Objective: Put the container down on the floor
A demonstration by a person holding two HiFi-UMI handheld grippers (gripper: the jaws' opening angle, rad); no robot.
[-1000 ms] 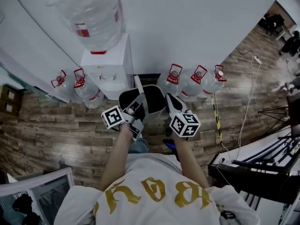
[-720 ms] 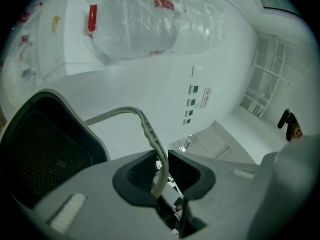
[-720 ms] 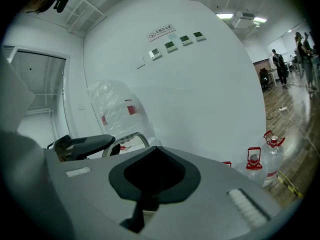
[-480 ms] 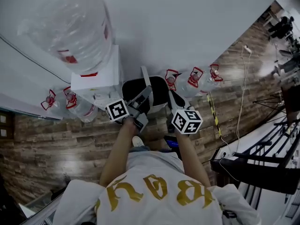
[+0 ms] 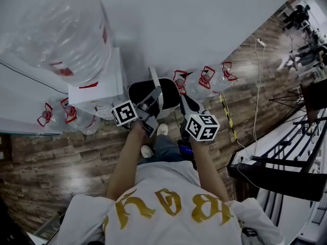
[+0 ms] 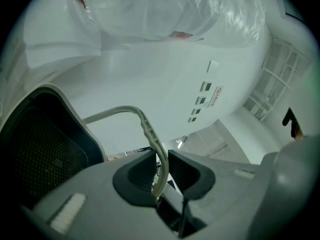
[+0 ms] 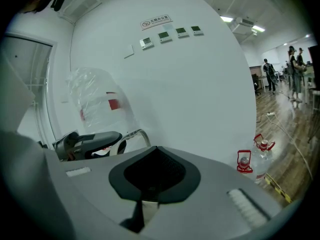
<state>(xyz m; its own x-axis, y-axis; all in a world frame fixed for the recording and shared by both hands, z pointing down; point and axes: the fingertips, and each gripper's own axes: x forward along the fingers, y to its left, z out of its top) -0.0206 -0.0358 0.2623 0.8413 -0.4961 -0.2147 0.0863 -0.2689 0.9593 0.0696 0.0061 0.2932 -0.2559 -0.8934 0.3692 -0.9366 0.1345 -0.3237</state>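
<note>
The container [image 5: 142,90] is a black bin with a pale rim and a thin white handle [image 5: 153,80], held up in front of the person above the wood floor. My left gripper [image 5: 153,99] is shut on that handle [image 6: 149,131], which runs down between its pads [image 6: 137,176]; the bin's dark meshed inside [image 6: 45,154] fills the lower left of the left gripper view. My right gripper [image 5: 183,104] is at the bin's right rim. Its jaws [image 7: 152,184] are closed, with black mesh and a pale strip between them. The left gripper [image 7: 85,144] and handle [image 7: 137,133] show beyond.
A white water dispenser [image 5: 97,80] with a big clear bottle [image 5: 56,29] stands at the wall, left of the container. Water jugs with red caps sit on the floor at right [image 5: 204,83] and left [image 5: 56,114]. A yellow-black strip [image 5: 228,119], cable [image 5: 255,111], and black stand [image 5: 286,172] lie right.
The head view has shifted toward the dispenser, whose bottle looks larger. The person's shoes now show under the container. Both grippers keep their hold, and the container stays between them.
</note>
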